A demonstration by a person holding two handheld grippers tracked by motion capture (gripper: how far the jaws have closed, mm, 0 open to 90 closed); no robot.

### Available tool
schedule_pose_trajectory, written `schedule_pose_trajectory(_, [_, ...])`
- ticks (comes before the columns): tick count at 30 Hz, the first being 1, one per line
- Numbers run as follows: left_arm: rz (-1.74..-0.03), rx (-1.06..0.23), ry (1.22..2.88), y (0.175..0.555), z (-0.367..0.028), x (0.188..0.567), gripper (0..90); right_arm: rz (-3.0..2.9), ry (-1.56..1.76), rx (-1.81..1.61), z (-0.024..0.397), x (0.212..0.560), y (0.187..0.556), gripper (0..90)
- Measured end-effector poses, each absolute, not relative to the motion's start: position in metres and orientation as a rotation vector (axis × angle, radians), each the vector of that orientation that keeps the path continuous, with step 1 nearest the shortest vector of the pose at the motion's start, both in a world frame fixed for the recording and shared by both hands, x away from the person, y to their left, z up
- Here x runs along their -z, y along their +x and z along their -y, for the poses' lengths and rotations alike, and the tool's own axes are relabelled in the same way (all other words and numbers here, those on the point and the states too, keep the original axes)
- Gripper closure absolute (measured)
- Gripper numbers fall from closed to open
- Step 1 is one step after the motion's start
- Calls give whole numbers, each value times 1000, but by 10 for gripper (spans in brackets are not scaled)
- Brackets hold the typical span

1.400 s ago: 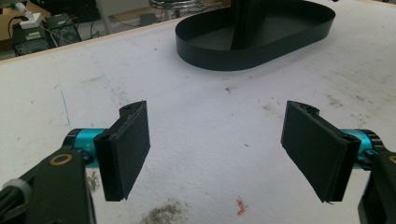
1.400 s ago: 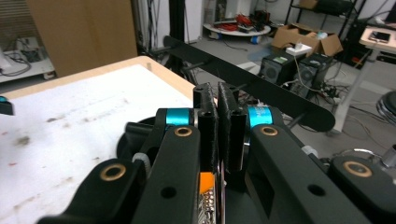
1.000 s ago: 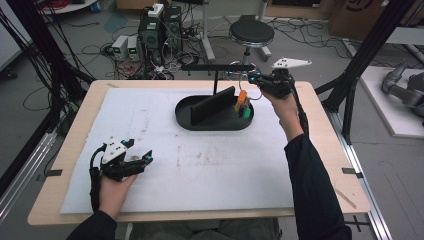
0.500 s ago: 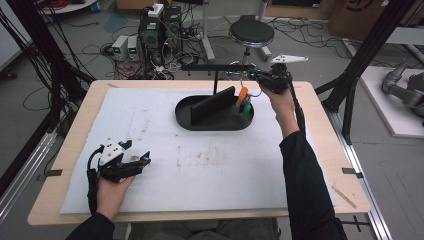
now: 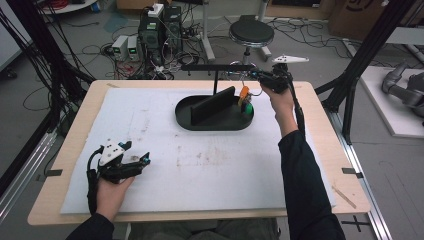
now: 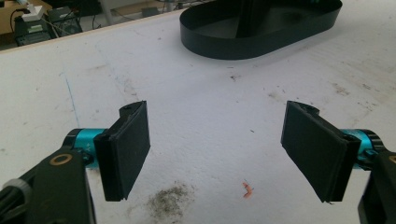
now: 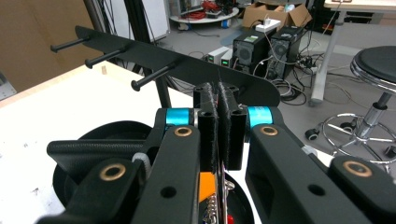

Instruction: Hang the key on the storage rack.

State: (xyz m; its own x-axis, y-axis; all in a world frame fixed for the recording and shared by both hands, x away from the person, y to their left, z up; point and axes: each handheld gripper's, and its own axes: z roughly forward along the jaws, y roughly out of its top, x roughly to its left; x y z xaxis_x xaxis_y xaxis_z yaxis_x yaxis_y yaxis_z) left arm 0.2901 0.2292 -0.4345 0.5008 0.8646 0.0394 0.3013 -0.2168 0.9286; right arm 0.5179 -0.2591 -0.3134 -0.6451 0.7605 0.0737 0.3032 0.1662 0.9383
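A workshop floor strewn with cables, computer boxes and a round stool (image 5: 251, 33) lies beyond the far edge of the wooden table (image 5: 325, 145), whose top is nearly covered by a white sheet (image 5: 210, 165), leaving a bare wood strip along each side. Most of that sheet is open, stained ground. Toward the far side sits a black oval tray (image 5: 200, 120) with an upright divider, and above its far rim stands a black rack (image 7: 196, 70) with three pegs pointing out over the table. The right gripper (image 5: 262, 77) is held up at the rack's right end, jaws pressed together on what looks like a thin wire, with an orange and green keychain (image 5: 245, 97) hanging below it over the tray's right end. The left gripper (image 5: 142, 161) rests near the front left corner, jaws wide apart over bare sheet, well clear of the tray.
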Motion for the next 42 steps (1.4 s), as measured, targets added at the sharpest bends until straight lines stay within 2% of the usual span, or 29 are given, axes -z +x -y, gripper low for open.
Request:
schedule_pose_trajectory(14, [-983, -725, 1766, 289, -231, 434, 238, -2038, 1004, -1452, 259, 315, 519, 868])
schedule_pose_trajectory(24, [-984, -724, 1766, 289, -230, 434, 238, -2002, 1021, -1380, 261, 313, 516, 825])
schedule_pose_trajectory(29, [-978, -726, 1771, 289, -228, 433, 238, -1976, 1043, -1346, 265, 309, 512, 765])
schedule_pose_trajectory(31, [-980, -722, 1768, 289, -227, 434, 238, -1975, 1039, -1323, 266, 307, 509, 703])
schedule_pose_trajectory(34, [-974, -724, 1773, 290, -227, 433, 238, -1980, 1022, -1308, 268, 301, 502, 665])
schedule_pose_trajectory(39, [-969, -726, 1768, 292, -227, 431, 237, -1983, 1028, -1296, 271, 290, 486, 487])
schedule_pose_trajectory(42, [-972, -735, 1753, 294, -230, 428, 237, -1986, 985, -1278, 273, 282, 467, 475])
